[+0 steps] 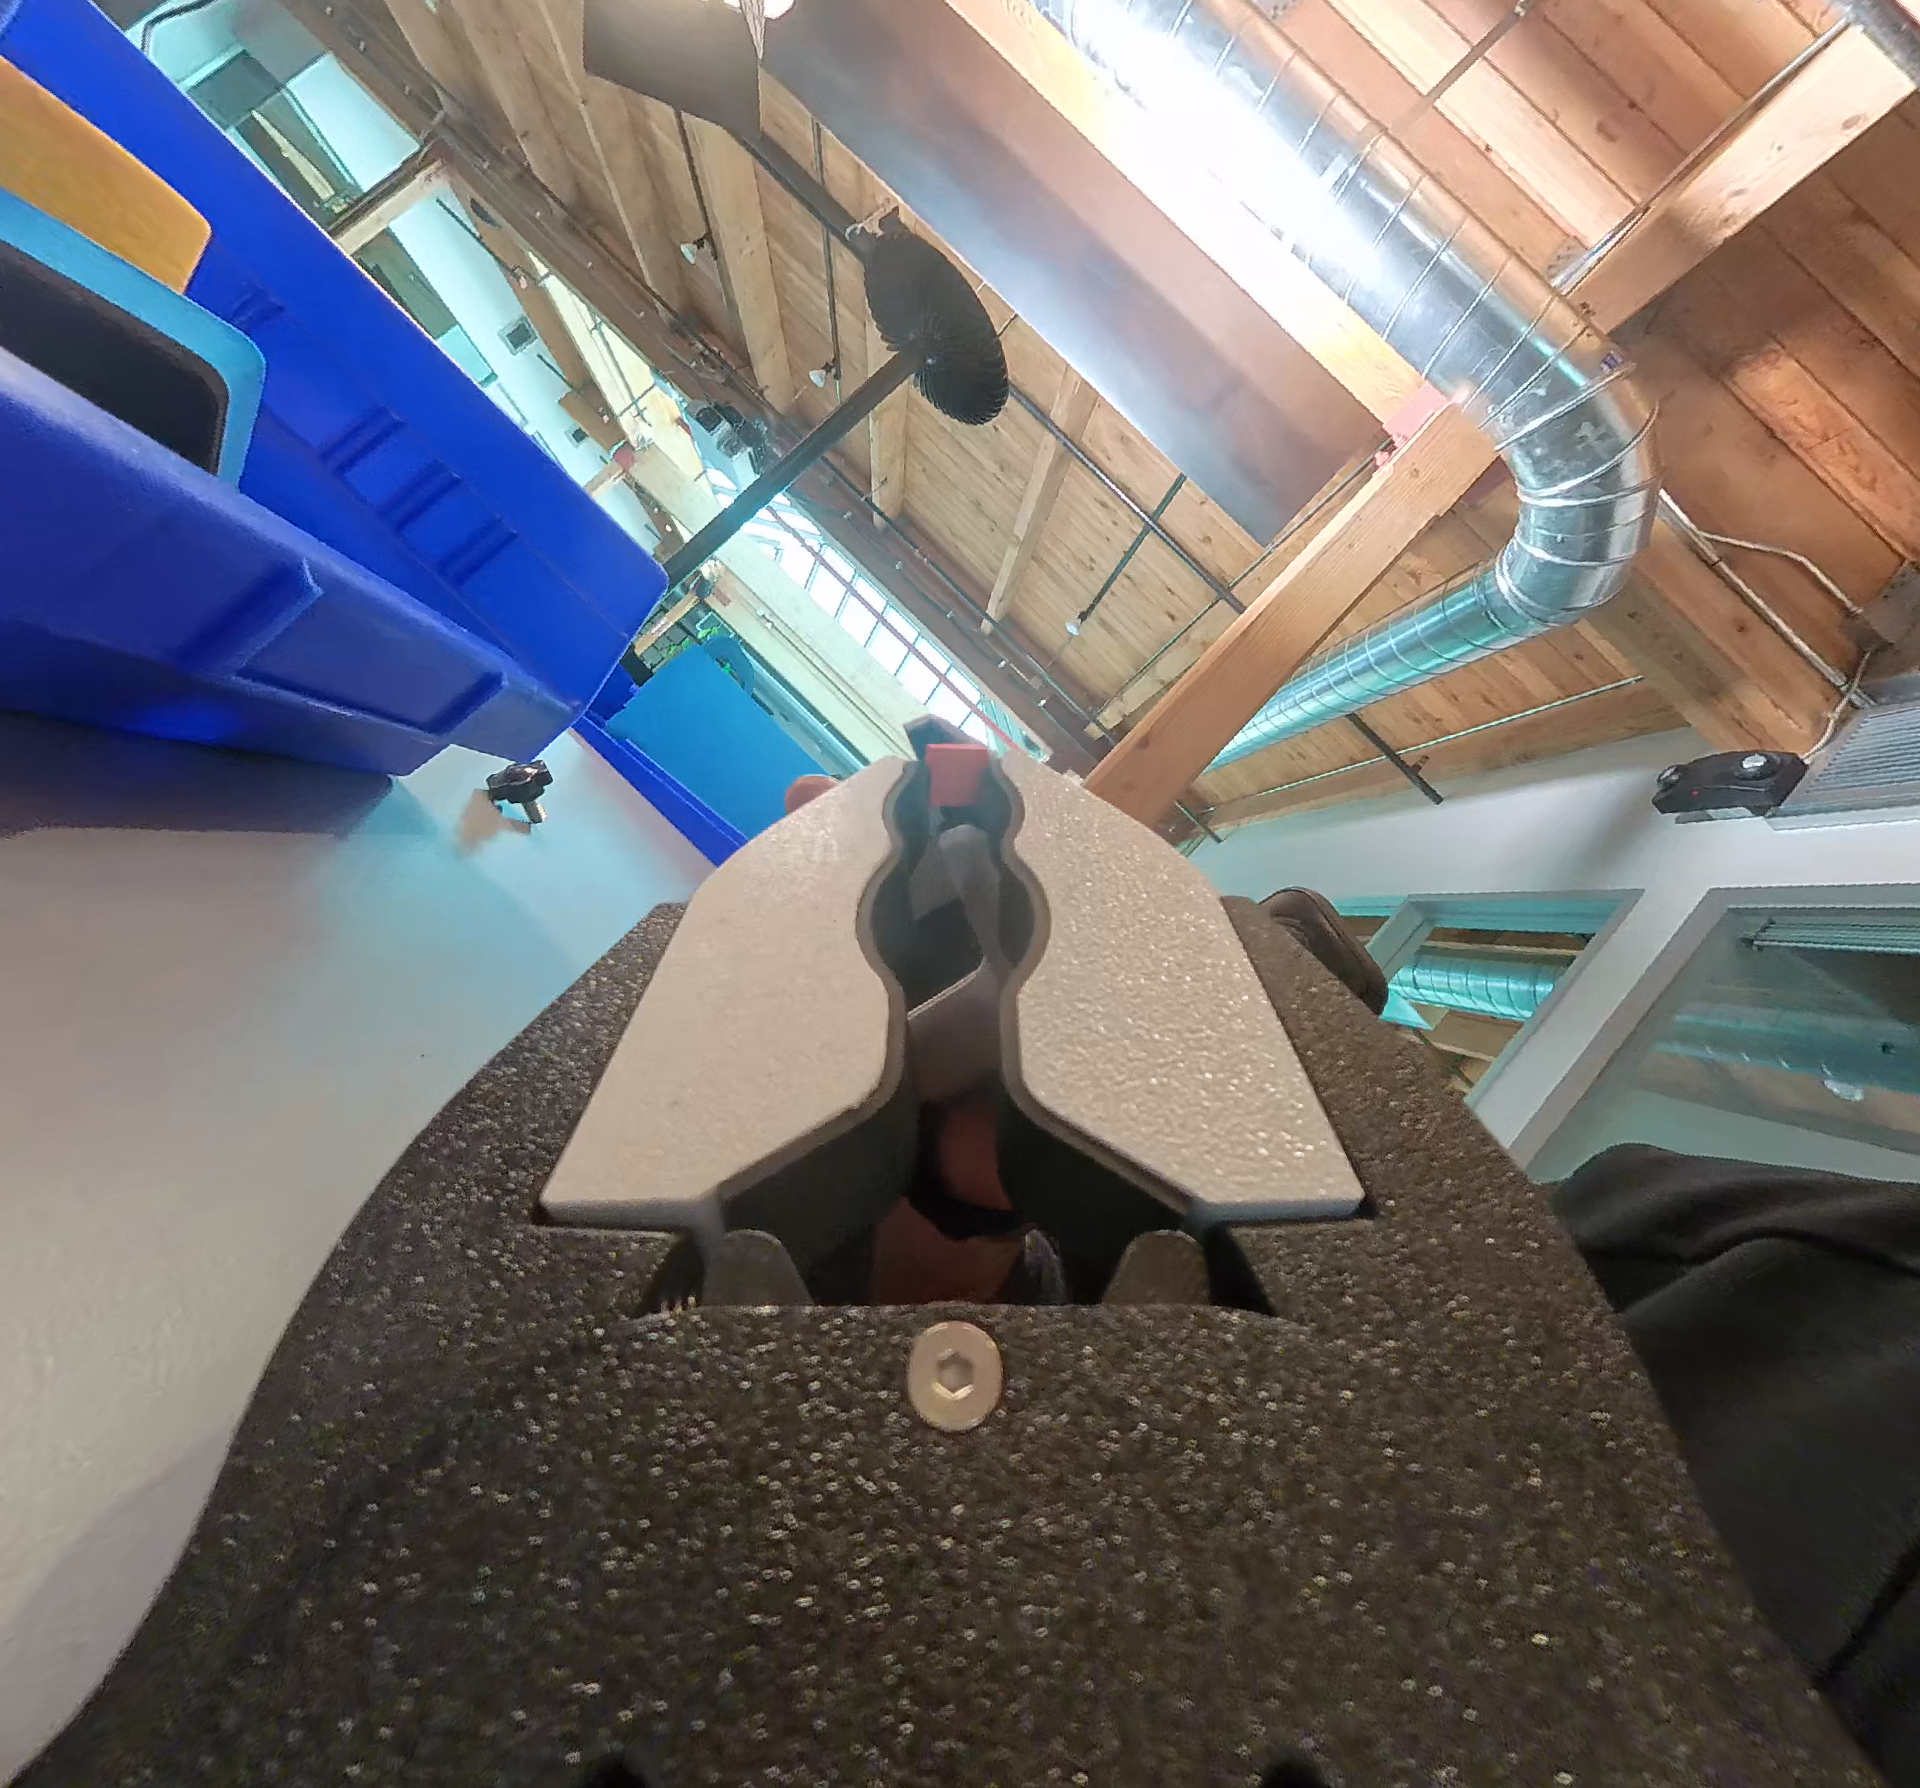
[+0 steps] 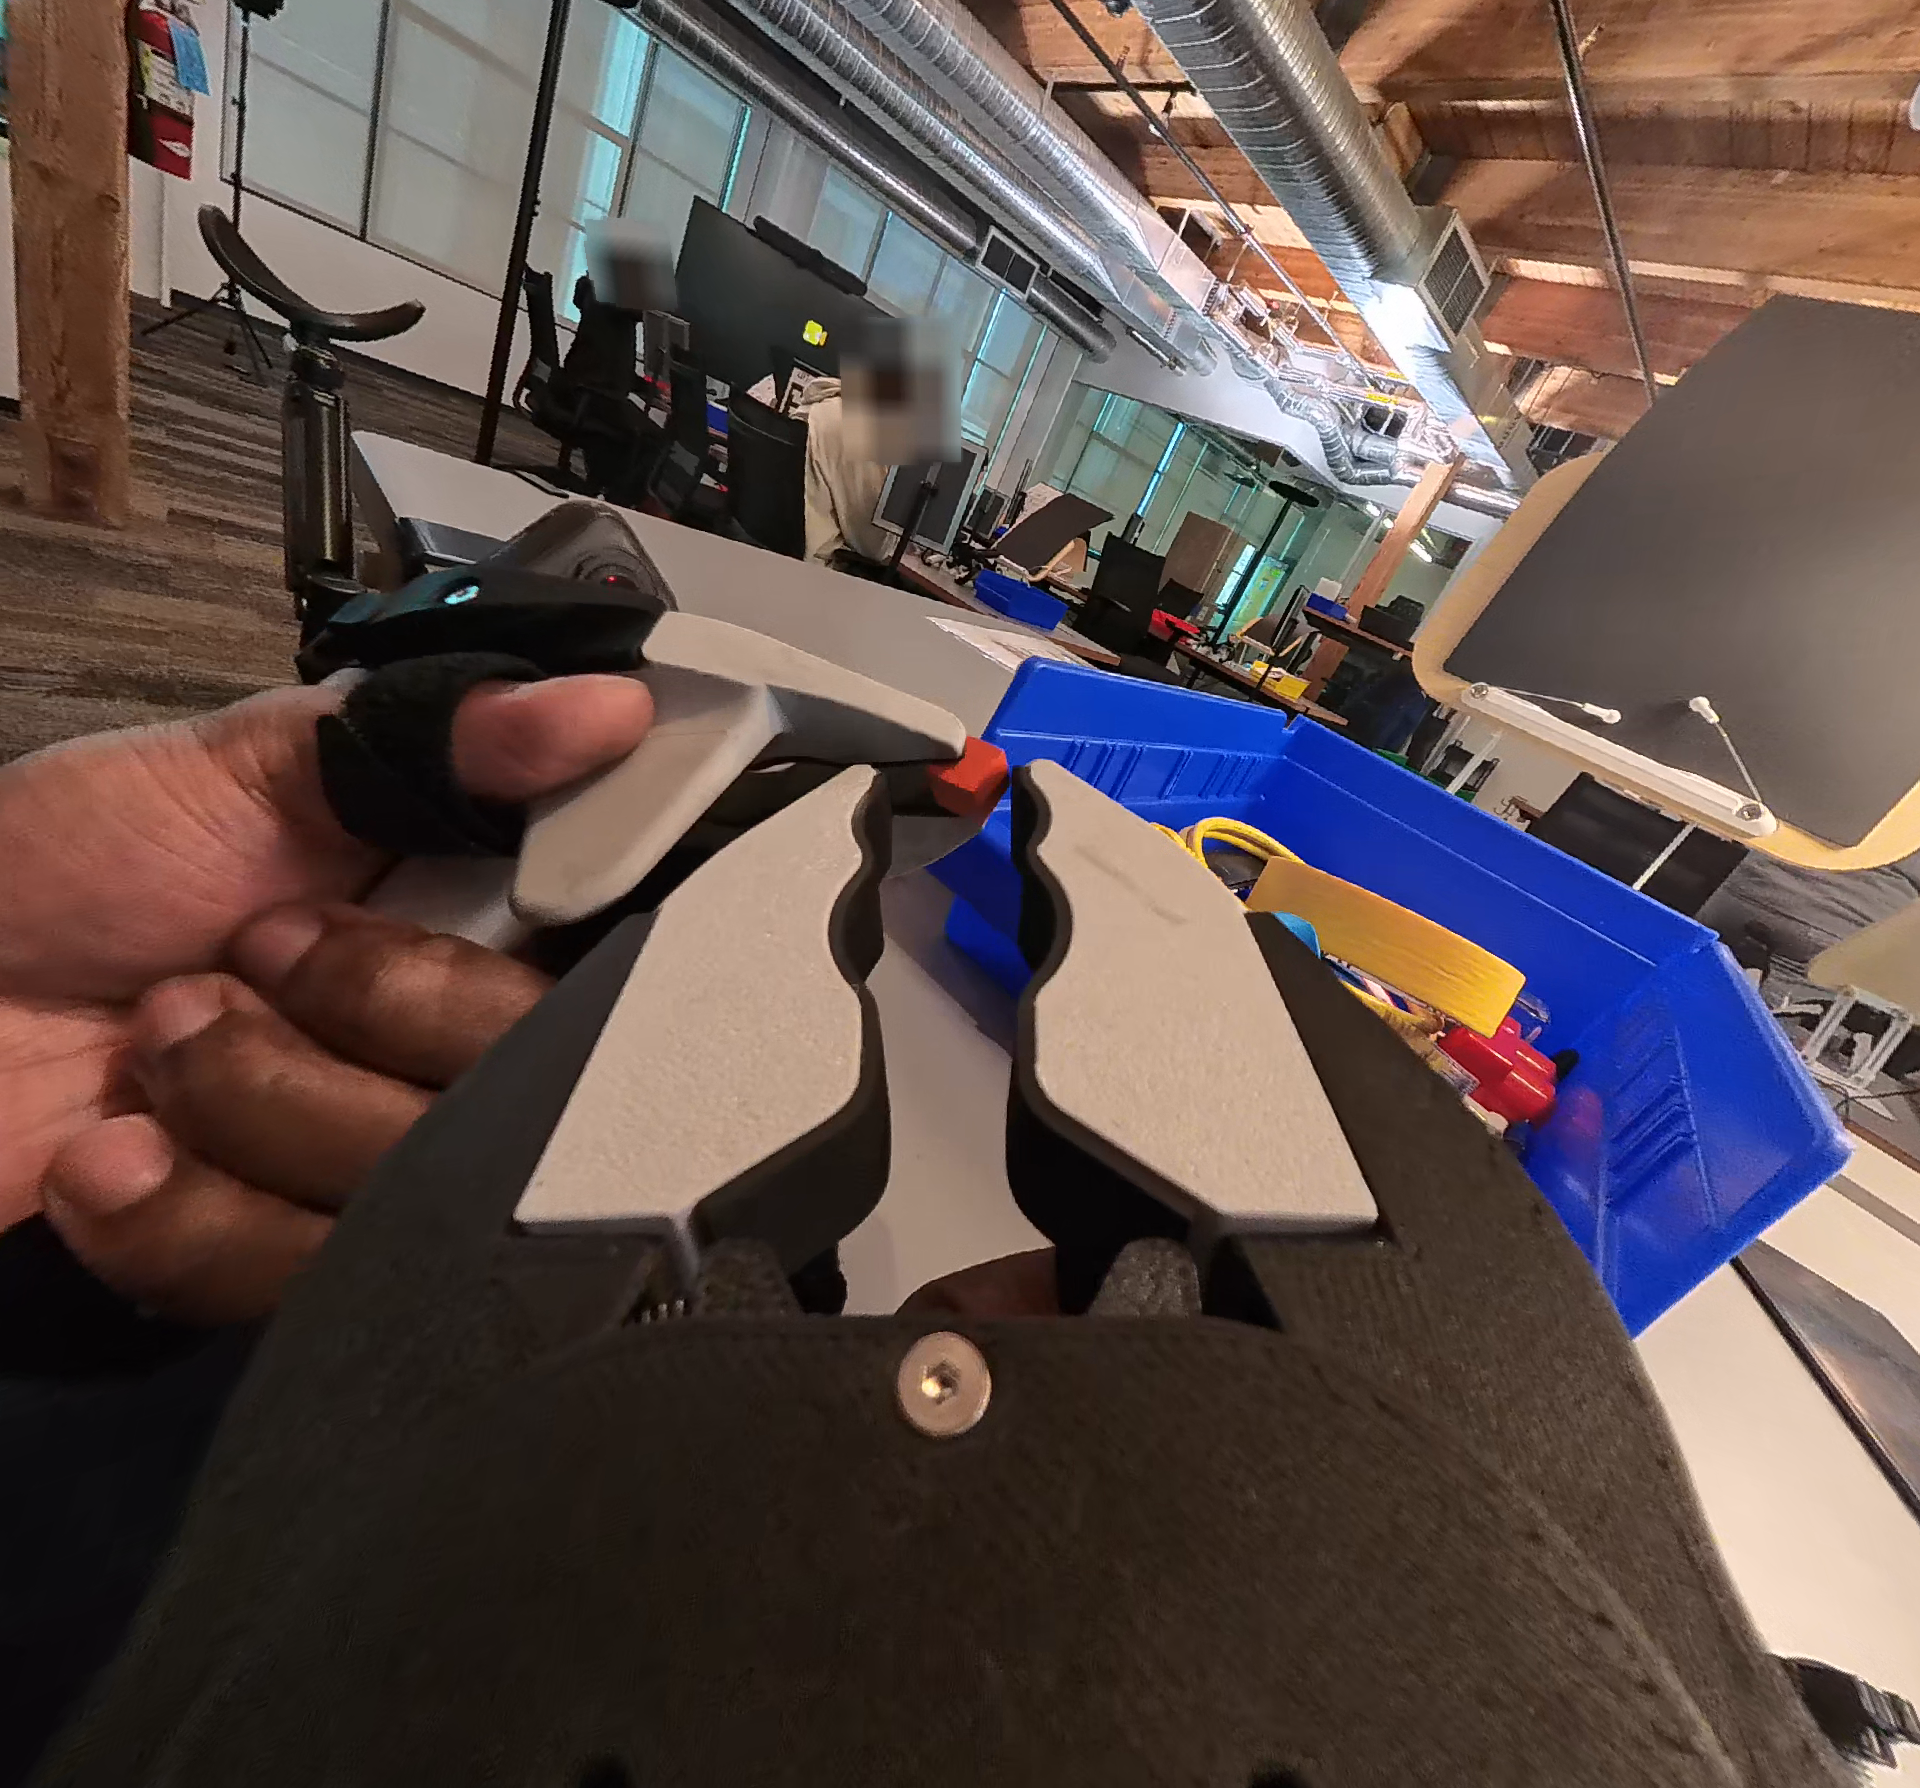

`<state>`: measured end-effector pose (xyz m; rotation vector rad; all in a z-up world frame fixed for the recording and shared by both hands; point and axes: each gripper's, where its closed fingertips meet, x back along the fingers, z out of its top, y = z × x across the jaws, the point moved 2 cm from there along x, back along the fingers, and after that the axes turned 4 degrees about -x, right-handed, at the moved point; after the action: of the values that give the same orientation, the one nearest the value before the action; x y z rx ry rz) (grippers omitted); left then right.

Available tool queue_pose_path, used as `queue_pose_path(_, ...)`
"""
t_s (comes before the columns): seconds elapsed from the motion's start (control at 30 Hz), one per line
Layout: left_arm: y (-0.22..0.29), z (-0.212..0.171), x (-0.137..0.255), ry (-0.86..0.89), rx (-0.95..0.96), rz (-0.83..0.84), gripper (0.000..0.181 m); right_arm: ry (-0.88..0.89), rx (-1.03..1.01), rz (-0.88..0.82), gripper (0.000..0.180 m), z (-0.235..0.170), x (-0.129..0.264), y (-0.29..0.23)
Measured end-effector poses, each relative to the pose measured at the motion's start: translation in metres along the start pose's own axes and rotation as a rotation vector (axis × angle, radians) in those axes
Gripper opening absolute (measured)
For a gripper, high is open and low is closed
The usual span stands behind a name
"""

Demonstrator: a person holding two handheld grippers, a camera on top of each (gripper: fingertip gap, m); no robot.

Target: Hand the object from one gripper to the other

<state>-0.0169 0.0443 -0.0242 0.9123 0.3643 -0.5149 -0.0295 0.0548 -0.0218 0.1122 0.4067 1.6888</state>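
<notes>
A small red block (image 2: 968, 777) is pinched at the tips of my left gripper (image 2: 940, 751), which a hand (image 2: 208, 907) brings in from the left of the right wrist view. My right gripper (image 2: 948, 788) is open, and its two grey fingers (image 2: 1174, 1032) stand on either side of the block without clamping it. In the left wrist view, my left gripper (image 1: 954, 751) is shut on the red block (image 1: 954, 767) and points up toward the ceiling. A grey part of the other gripper shows through the gap between the jaws.
A blue bin (image 2: 1714, 1115) with yellow and red items stands on the grey table (image 2: 790, 595) just beyond the grippers. Blue bins (image 1: 312, 543) lie to the left in the left wrist view, with a small black knob (image 1: 517, 784) on the table beside them. The tips of both grippers are at nearly the same place.
</notes>
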Motion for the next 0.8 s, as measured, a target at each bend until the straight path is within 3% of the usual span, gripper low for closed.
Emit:
queue_pose_path(0.57,0.001,0.0,0.002,-0.111,-0.021,-0.009,0.013,-0.059,-0.086,0.079,0.01,-0.001,-0.002,0.001)
queue_pose_path(0.8,-0.002,0.03,0.016,0.018,-0.082,0.019,0.014,-0.17,-0.271,0.048,0.01,-0.001,-0.02,0.03)
